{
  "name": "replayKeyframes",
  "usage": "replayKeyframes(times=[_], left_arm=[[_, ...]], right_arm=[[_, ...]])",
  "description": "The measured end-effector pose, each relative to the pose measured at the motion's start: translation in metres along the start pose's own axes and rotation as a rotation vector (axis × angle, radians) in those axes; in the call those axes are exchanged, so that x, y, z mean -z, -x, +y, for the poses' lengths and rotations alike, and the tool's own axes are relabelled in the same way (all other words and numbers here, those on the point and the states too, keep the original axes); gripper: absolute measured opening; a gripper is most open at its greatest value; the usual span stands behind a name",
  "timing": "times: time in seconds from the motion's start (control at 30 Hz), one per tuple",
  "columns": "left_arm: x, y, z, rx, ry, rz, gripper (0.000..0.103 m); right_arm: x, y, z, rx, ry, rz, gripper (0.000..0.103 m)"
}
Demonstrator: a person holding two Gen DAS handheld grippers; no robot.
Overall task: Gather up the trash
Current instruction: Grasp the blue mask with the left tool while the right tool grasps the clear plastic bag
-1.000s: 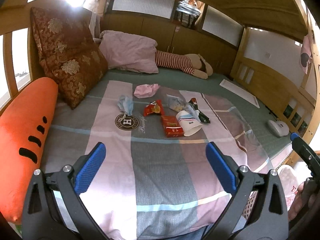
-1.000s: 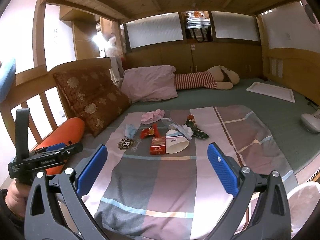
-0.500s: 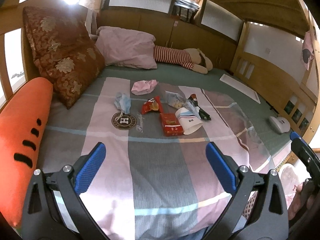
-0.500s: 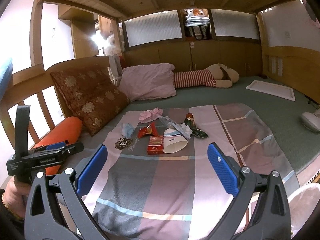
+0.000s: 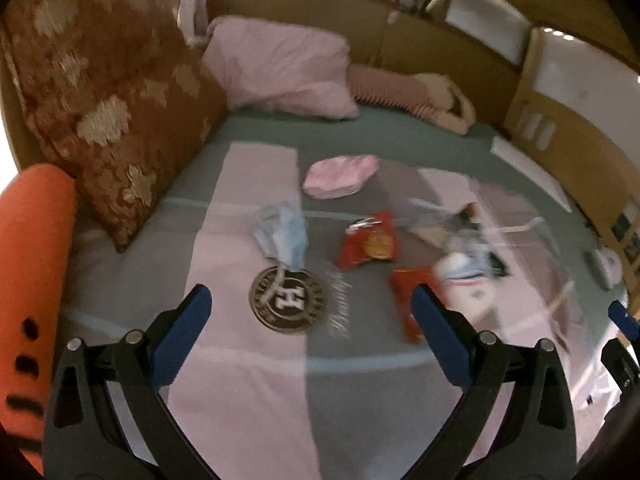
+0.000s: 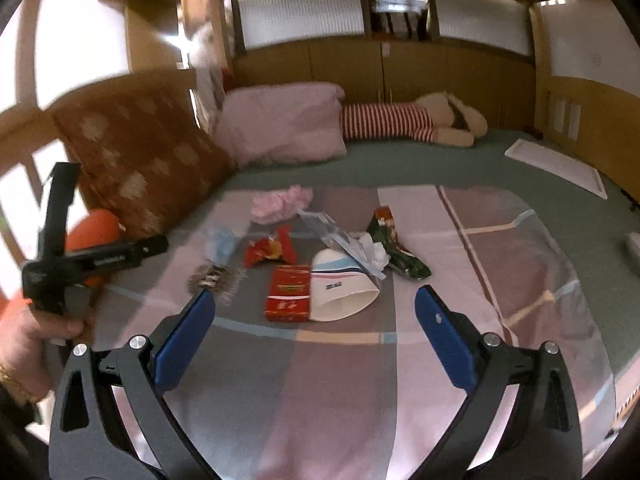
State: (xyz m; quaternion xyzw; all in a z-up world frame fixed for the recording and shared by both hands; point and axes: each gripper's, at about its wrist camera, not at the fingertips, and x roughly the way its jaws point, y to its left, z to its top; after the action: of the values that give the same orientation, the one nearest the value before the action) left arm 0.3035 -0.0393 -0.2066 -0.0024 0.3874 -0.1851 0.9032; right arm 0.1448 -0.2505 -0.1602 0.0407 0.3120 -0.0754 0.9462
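Trash lies in a cluster on the checked bedspread (image 6: 320,380): a pink crumpled wrapper (image 5: 340,176), a blue face mask (image 5: 282,236), a red snack bag (image 5: 370,246), a red flat box (image 6: 289,292), a white paper cup (image 6: 344,292) on its side, a clear plastic bag (image 6: 340,240) and a green wrapper (image 6: 394,246). My left gripper (image 5: 312,316) is open and empty above the spread, short of the mask. My right gripper (image 6: 316,320) is open and empty, just short of the box and cup.
A brown patterned cushion (image 5: 104,100), a pink pillow (image 5: 284,68) and an orange carrot plush (image 5: 32,280) lie on the left. A striped plush toy (image 6: 408,124) lies at the back. Wooden walls ring the bed. A white board (image 6: 556,168) lies at the right.
Both grippers have moved forward toward the trash cluster, which now looks larger. The left view is blurred with motion. Both stay open and empty.
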Motion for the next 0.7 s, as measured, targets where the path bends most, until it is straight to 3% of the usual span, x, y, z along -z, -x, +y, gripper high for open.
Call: replayKeyframes(times=[0.17,0.27,0.33,0.4,0.43,0.47,0.5,0.53,0.6,0.7], left_arm=[[-0.024,-0.066,0.023,-0.011,0.05,0.054,0.099],[-0.035,-0.102,0.022,-0.018,0.004,0.078,0.098],[-0.04,-0.123,0.02,-0.029,-0.017,0.092,0.094],[-0.045,-0.139,0.022,0.003,0.027,0.112,0.087],[-0.046,-0.147,0.023,0.035,0.051,0.135,0.072],[-0.045,-0.155,0.022,0.058,0.06,0.16,0.039],[-0.043,-0.161,0.02,0.068,0.061,0.191,0.021],[-0.041,-0.163,0.019,0.068,0.06,0.204,0.012],[-0.041,-0.154,0.018,0.083,0.056,0.191,0.01],[-0.046,-0.12,0.007,0.095,0.026,0.151,0.01]], right_arm=[[-0.031,-0.083,0.0,0.046,0.061,0.072,0.098],[-0.044,-0.13,0.003,0.085,0.123,0.117,0.097],[-0.048,-0.159,0.001,0.107,0.139,0.17,0.089],[-0.05,-0.183,-0.001,0.116,0.14,0.223,0.078],[-0.05,-0.194,-0.004,0.115,0.132,0.268,0.059],[-0.048,-0.201,-0.007,0.103,0.112,0.3,0.036],[-0.048,-0.198,-0.01,0.1,0.092,0.293,0.035],[-0.048,-0.194,-0.011,0.096,0.084,0.286,0.031],[-0.047,-0.17,-0.012,0.056,0.077,0.241,0.023],[-0.048,-0.123,-0.017,0.007,0.027,0.151,0.022]])
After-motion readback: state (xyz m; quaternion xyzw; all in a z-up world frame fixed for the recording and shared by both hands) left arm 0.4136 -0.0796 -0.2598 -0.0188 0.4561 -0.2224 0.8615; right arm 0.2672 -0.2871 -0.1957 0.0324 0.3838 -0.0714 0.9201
